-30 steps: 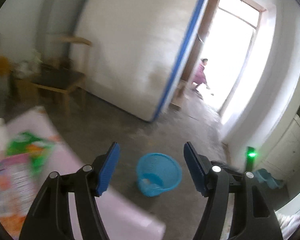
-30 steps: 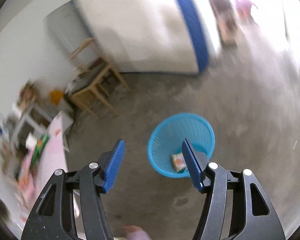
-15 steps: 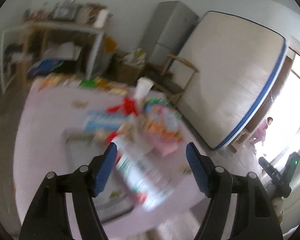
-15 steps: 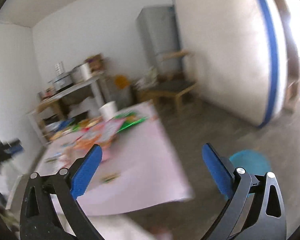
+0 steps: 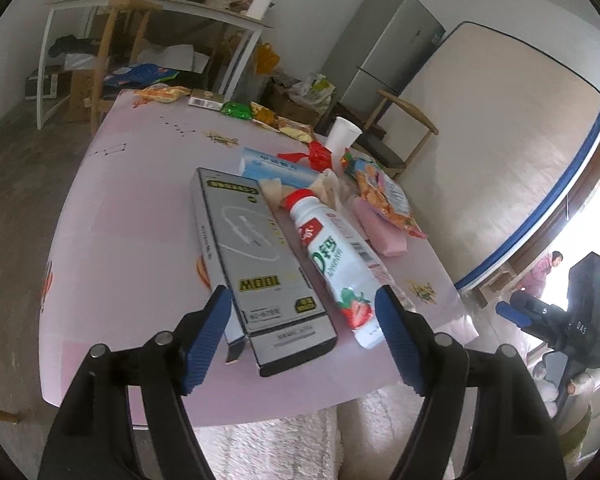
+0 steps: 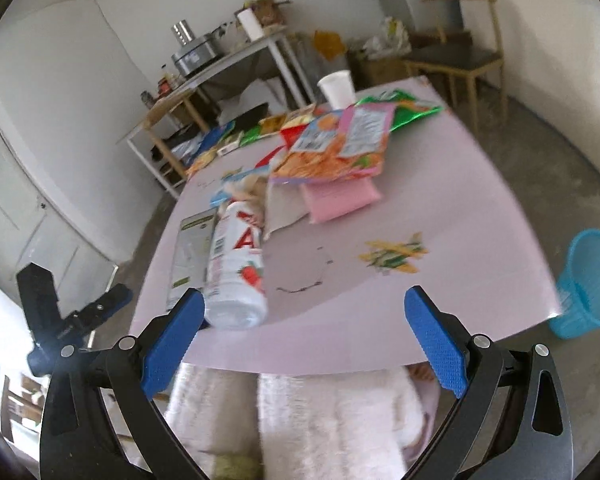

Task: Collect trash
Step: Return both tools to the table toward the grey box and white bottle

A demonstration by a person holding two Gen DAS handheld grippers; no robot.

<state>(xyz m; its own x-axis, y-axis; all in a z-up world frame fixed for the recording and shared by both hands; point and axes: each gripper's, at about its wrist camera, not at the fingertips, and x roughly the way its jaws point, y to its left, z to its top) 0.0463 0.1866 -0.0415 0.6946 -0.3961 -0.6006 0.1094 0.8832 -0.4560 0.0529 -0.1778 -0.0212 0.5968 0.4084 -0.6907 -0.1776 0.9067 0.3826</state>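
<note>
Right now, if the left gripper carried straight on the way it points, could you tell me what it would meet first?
Most likely the grey box lying on the pink table. Its near end sits just ahead of the left gripper, whose jaws are opening with nothing between them. The yoghurt bottle lies slightly right of that line, though depth is uncertain.

**Colours on the cluttered bench**

The bench (image 5: pixel 132 208) is pale pink with small plane prints. A white bottle (image 5: pixel 336 268) has a red cap, green lettering and a strawberry picture. The box (image 5: pixel 256 256) beside it is silver-grey with yellow print. One snack bag (image 6: pixel 336 144) is orange and pink. The bin (image 6: pixel 588 284) is bright blue mesh. The gripper pads (image 5: pixel 206 338) are blue.
</note>
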